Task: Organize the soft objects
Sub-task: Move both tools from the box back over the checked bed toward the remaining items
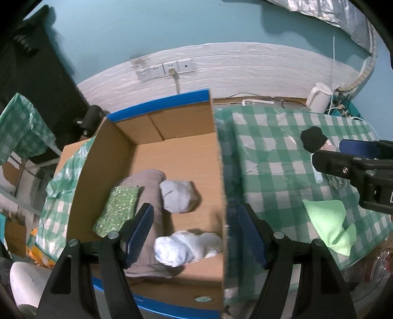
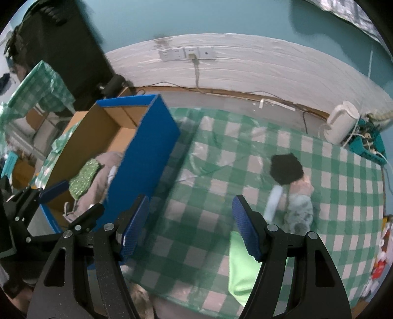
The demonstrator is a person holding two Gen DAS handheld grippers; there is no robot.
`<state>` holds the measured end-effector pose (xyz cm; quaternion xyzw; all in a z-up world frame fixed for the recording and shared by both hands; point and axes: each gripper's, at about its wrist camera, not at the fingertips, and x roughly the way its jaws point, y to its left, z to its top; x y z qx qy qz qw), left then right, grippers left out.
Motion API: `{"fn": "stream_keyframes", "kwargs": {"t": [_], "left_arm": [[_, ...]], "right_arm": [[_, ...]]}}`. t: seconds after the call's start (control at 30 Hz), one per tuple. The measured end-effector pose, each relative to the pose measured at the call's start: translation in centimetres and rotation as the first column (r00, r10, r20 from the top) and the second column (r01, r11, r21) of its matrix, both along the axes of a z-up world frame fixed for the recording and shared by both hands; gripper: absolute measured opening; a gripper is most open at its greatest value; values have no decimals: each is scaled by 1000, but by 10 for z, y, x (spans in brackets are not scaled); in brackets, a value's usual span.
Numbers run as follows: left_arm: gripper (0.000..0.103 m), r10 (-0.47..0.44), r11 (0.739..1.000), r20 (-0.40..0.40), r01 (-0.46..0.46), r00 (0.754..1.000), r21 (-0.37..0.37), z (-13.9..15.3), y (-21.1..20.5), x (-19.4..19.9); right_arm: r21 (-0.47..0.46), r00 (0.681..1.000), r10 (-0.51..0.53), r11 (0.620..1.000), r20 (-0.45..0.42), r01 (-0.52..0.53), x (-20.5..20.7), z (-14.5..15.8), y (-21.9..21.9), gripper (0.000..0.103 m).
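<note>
Lying just under and ahead of the empty, wide-apart right tongs (image 2: pixel 190 220), the green cloth (image 2: pixel 242 267) runs toward them on the table (image 2: pixel 186 245), while the equally open, empty left tongs (image 1: pixel 196 228) hover over the box (image 1: pixel 172 122), farther off.

Teal wall (image 2: pixel 245 17) above a white panel band (image 2: pixel 245 63) with wall sockets (image 2: pixel 188 52); green-checked tablecloth (image 2: pixel 221 196).

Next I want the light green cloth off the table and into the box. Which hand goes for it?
Right. The right gripper, open and empty, hangs over the checked table with the light green cloth just under its fingers. The left gripper hangs over the cardboard box.
</note>
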<state>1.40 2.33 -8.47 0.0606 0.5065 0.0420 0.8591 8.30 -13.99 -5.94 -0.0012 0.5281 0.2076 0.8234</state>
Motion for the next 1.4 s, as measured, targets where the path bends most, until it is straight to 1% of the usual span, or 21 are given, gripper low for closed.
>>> {"fn": "stream_keyframes", "kwargs": {"t": [0.23, 0.37, 0.53, 0.87, 1.1, 1.4], "left_arm": [[73, -39, 999, -13, 39, 999, 13, -3, -27, 4], [73, -60, 998, -34, 60, 998, -5, -7, -40, 6], [74, -77, 997, -50, 77, 996, -3, -11, -56, 10], [75, -115, 993, -74, 116, 991, 10, -23, -88, 15], [75, -132, 991, -100, 134, 986, 17, -37, -104, 25], [75, -149, 988, -145, 152, 978, 7, -59, -117, 40]], "right_arm": [[-2, 999, -45, 999, 0, 45, -3, -4, -33, 71], [0, 997, -73, 997, -4, 73, -3, -8, -52, 71], [2, 994, -111, 994, -11, 111, -3, -13, -74, 71], [-23, 978, -204, 979, -40, 203, 5, -36, -121, 71], [-47, 965, -250, 968, -74, 247, 13, -57, -139, 71], [-82, 955, -274, 961, -113, 266, 29, -85, -145, 71]]}}
